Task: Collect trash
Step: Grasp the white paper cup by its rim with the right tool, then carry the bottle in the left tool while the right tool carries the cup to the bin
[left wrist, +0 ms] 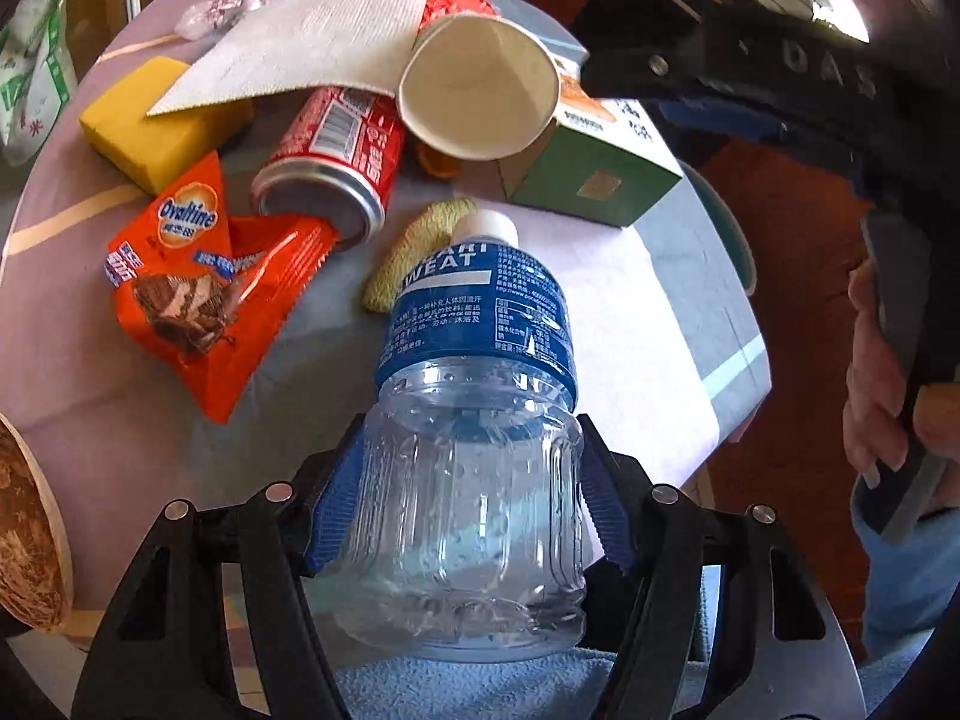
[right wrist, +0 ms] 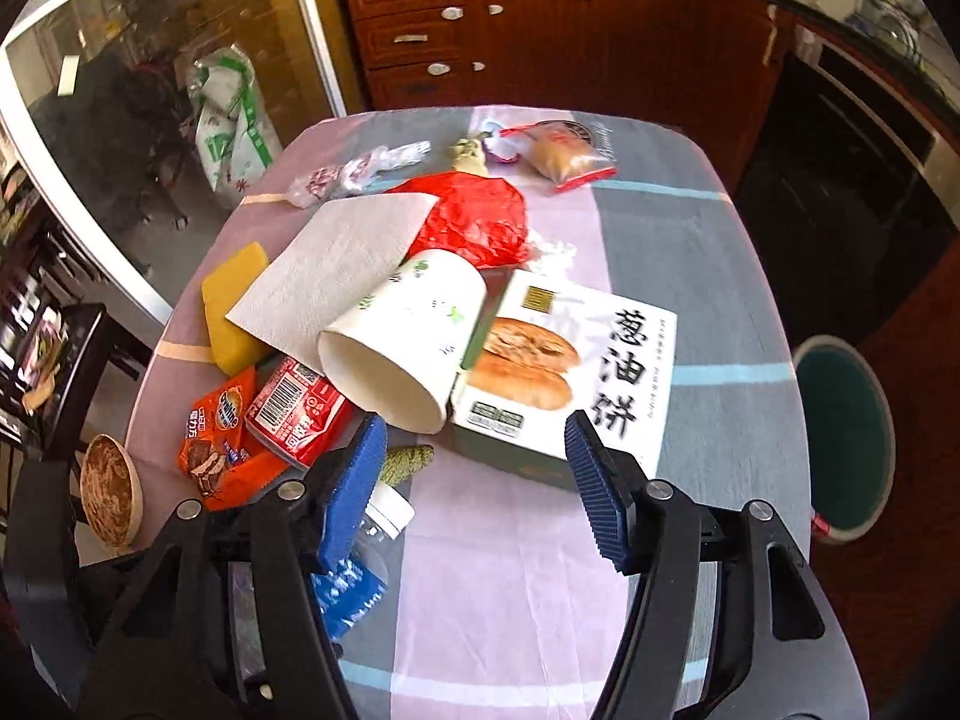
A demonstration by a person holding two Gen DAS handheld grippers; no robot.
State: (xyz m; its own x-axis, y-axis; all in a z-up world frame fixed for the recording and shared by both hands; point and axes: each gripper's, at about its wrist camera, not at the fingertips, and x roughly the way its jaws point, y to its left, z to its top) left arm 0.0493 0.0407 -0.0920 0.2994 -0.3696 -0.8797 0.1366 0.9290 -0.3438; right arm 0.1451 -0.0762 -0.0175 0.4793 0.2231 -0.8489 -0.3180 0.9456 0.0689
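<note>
Bottle [left wrist: 474,420] is the trash item in hand: clear plastic, blue label, white cap pointing far, lying over the near edge of the tabletop [left wrist: 648,312]. We see both blue pads of the left tongs [left wrist: 465,504] pressed on its clear lower body, about two-thirds open, since the body is wide.

Risks, as we judge them: the body is smooth, ribbed and thin, so it could dent or slide out of the pads when carried. The cap end sits just beside a green cloth scrap [left wrist: 414,252] and near the tipped red can [left wrist: 336,174]; swinging the bottle could knock the can or the paper cup [left wrist: 480,90] leaning on the green box [left wrist: 594,180]. The bin [right wrist: 846,438] stands on the floor off the right side, so the carry crosses the right tongs.

Right tongs [right wrist: 474,480] stand partly open, nothing between the pads, hovering above the cloth-covered tabletop near the box; no contact seen.

Orange snack wrapper [left wrist: 192,282], yellow sponge [left wrist: 150,126], paper towel [left wrist: 312,48] lie left and far.
</note>
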